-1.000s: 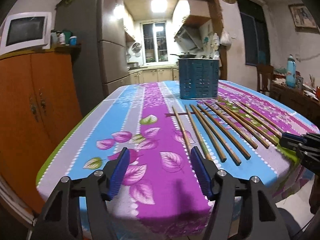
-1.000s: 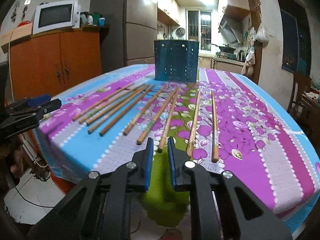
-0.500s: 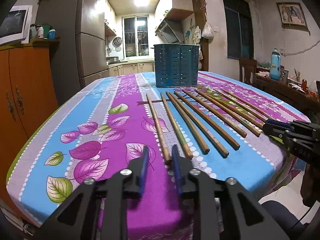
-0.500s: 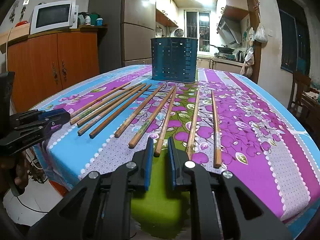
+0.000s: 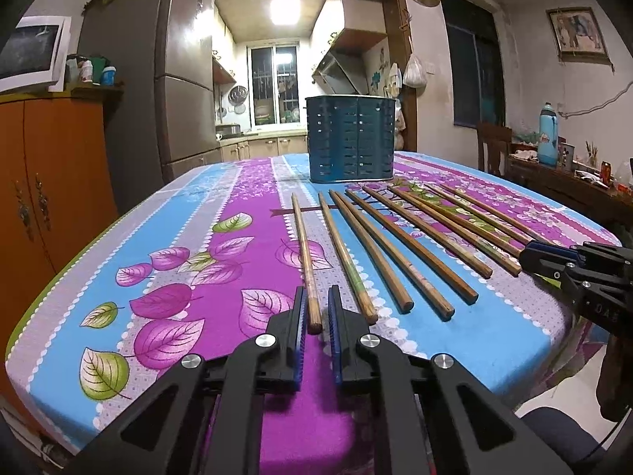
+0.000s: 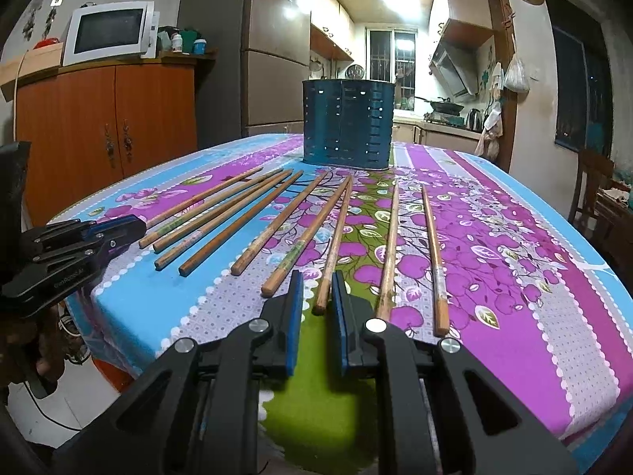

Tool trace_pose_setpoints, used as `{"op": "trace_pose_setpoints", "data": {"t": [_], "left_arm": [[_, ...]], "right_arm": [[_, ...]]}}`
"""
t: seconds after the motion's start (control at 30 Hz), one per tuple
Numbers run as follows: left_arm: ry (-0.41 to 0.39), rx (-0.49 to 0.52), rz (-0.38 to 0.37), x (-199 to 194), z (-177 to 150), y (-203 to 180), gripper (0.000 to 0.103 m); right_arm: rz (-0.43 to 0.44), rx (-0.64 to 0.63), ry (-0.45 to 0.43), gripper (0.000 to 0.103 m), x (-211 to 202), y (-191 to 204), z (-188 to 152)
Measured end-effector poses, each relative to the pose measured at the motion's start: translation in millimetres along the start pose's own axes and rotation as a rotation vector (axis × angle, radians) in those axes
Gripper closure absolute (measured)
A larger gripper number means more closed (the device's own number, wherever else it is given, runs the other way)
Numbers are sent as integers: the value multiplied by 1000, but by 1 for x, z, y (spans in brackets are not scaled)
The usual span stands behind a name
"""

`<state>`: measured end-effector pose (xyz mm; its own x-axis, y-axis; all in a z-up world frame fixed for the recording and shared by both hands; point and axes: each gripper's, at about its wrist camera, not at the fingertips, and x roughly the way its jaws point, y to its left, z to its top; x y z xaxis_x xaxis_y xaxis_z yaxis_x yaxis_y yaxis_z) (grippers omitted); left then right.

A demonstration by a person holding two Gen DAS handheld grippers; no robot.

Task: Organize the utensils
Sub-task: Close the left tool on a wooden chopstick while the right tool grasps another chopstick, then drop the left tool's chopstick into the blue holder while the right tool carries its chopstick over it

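Interior of the blue slotted holder (image 5: 351,138) at centre top is hidden — contents unknowable. Chopsticks (image 5: 399,237) fan across the tablecloth (image 5: 178,277) below it. Left gripper (image 5: 317,308) is closing around the leftmost chopstick (image 5: 305,261) end; contact unclear. Right gripper (image 6: 317,297) — nearly shut, holding nothing.

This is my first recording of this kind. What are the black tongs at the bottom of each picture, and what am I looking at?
There is no robot here. A person holds a clamp-like gripper in each hand, each with a camera looking along its fingers. One picture is from the left gripper, the other from the right gripper. On the flowered tablecloth lie wooden chopsticks in front of a blue holder. The left jaws are closing around the leftmost chopstick. The right jaws are nearly shut and visibly grip nothing.
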<state>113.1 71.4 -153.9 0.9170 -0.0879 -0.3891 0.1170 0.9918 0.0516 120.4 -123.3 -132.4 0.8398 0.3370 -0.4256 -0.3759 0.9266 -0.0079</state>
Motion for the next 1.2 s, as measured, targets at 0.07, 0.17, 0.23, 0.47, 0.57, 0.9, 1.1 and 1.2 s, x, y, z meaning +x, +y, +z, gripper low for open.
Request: {"op": "trace_pose_setpoints", "data": {"t": [0.07,0.17,0.23,0.47,0.57,0.9,1.1,1.2], "left_arm": [[-15,-7,3,-1,-2,0,90],[-35,-11,21,-1,-5,-2,90],[-36,-17,31,-2,-5,-3,90],[-44,-21,38,-6,0,-5,95],[-79,-12,37,-16,10,-7,95],[-242,4,6,-61,73,-9,95],[-293,33,-8,-61,121,-9,95],[-292,61,-7,-48,150,-11,95]], "right_arm": [[-1,7,-6,90,0,0,-1],[-4,9,-17,90,-1,0,-3],[6,21,-22,94,-2,-2,-3],[5,55,-71,97,-13,-4,1],[1,48,-106,98,-27,-6,12],[-3,-40,-244,98,-69,-9,73],[29,-98,-261,98,-68,-15,125],[36,-113,-248,98,-60,-17,148]]}}
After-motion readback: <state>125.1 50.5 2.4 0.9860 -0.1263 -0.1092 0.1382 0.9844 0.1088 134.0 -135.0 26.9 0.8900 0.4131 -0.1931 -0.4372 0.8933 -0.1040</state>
